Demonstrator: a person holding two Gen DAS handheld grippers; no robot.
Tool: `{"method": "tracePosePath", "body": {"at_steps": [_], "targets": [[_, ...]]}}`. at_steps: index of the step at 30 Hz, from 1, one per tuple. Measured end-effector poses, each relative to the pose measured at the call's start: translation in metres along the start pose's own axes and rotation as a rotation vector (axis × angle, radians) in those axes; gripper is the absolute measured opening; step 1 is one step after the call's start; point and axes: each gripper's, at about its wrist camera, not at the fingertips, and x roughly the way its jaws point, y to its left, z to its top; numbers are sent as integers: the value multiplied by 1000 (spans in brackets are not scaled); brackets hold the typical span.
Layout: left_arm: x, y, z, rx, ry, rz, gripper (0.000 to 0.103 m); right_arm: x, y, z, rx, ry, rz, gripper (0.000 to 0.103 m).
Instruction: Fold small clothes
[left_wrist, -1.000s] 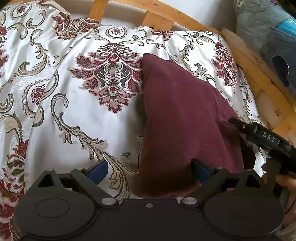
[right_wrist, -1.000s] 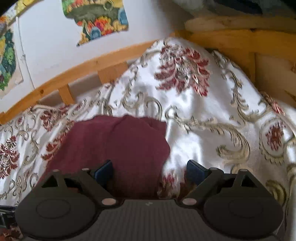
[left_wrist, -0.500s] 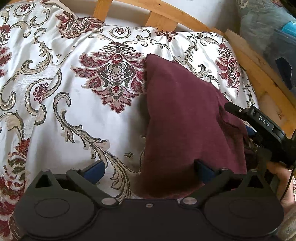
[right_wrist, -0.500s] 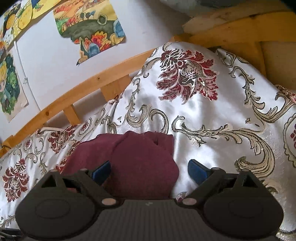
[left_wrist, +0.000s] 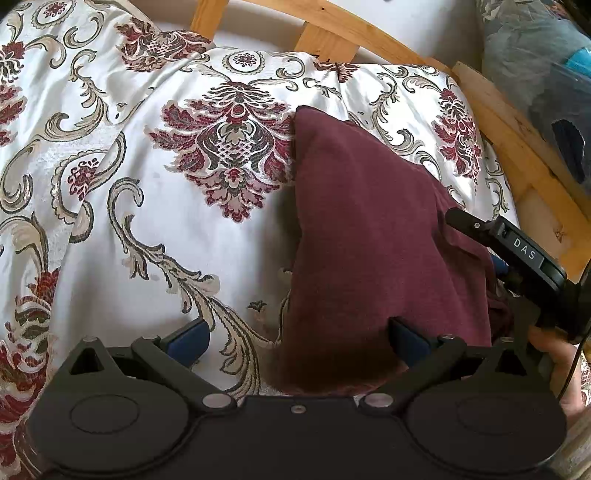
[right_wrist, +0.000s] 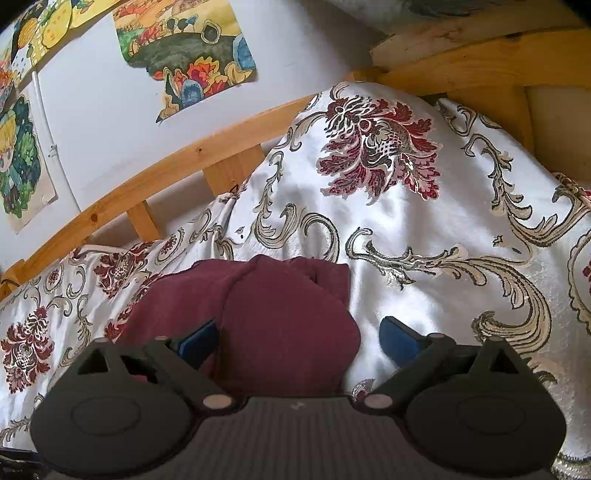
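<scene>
- Here, the left gripper (left_wrist: 297, 341) stands wide open, holding nothing; its blue pads (left_wrist: 188, 341) sit far apart, low over the bedspread (left_wrist: 147, 229).
- The maroon garment (left_wrist: 369, 236) lies folded on the bedspread, reaching away from the left gripper, its near edge between the spread fingers and over the right-hand pad.
- The right gripper (right_wrist: 299, 341) is wide open too, gripping nothing; a rounded fold of the garment (right_wrist: 288, 325) bulges between its fingers, against the left pad.
- From the left wrist, the right gripper (left_wrist: 506, 247) rests at the garment's right edge, beside the wooden bed frame (left_wrist: 517, 147).
</scene>
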Motion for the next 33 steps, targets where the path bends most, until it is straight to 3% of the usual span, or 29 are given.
{"method": "tracePosePath", "body": {"at_steps": [4, 7, 10, 14, 15, 19, 22, 26, 28, 29, 30, 32, 33], "targets": [[0, 1, 0, -12, 3, -4, 102, -1, -1, 0, 9, -9, 1, 96], [0, 1, 0, -13, 3, -4, 102, -6, -3, 2, 33, -37, -13, 88], [0, 1, 1, -12, 3, -4, 102, -10, -3, 6, 27, -73, -32, 64], [-7, 2, 3, -10, -30, -23, 102, -9, 2, 9, -30, -72, -35, 14], [-10, 2, 4, -9, -50, -36, 102, -8, 5, 10, -60, -73, -31, 9], [-18, 1, 8, 7, -124, -95, 102, -9, 19, 17, -175, -121, -43, 8], [-14, -4, 14, 31, -116, -92, 102, -4, 18, 20, -204, -124, -76, 8], [-3, -3, 14, 46, -59, -48, 102, 8, -4, 20, -80, -48, -56, 10], [-2, 2, 13, 22, -47, -68, 102, 8, -9, 20, -46, -40, -38, 20], [-2, 3, 14, 10, -41, -79, 102, 8, -11, 21, -35, -41, -23, 32], [-1, 6, 14, -1, -34, -91, 102, 8, -14, 23, -13, -40, -3, 50], [-1, 10, 16, -24, -26, -128, 102, 9, -21, 24, 41, -42, 42, 63], [-2, 11, 17, -35, -26, -152, 102, 11, -25, 25, 67, -37, 63, 63]]}}
